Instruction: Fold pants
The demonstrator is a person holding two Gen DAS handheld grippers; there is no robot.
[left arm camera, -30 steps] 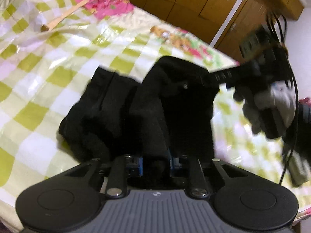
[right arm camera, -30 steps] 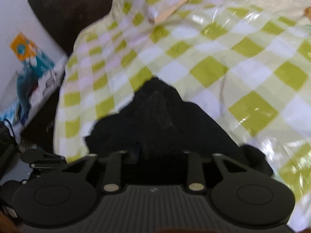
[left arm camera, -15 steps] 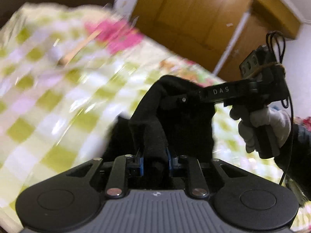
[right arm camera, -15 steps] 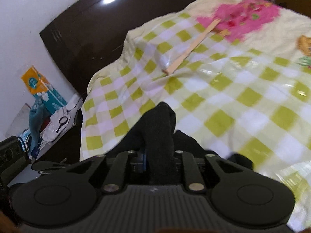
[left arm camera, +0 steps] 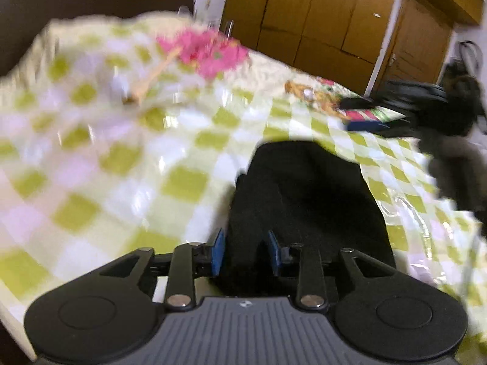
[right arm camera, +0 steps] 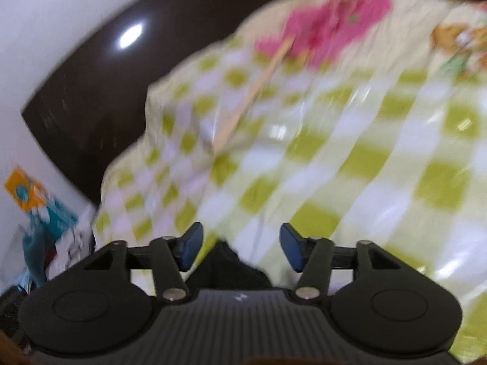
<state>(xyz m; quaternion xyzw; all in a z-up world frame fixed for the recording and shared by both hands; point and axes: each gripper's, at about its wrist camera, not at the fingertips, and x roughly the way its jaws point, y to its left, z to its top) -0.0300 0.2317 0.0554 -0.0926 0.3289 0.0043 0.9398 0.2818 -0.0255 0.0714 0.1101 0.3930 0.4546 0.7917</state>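
Pants of black soft cloth (left arm camera: pixel 304 200) now lie in a folded heap on the green-checked bed cover (left arm camera: pixel 127 158), no longer lifted. Right tongs (right arm camera: pixel 239 245) are opening wide, empty; left tongs (left arm camera: pixel 245 251) are opening, cloth loose between. This fold looks released.

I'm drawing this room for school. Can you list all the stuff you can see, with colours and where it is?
pants: one, black, lying on the bed, near edge
bed cover: one, yellow-green and white checks, shiny, over the bed
pink patch: one, pink, far end of the bed
wooden stick: one, light brown, beside the pink patch
headboard: one, dark brown, behind the bed
wardrobe: one, brown wood, far wall
left claw: blue pads opening, pants cloth between them
right claw: blue pads opening, nothing between them
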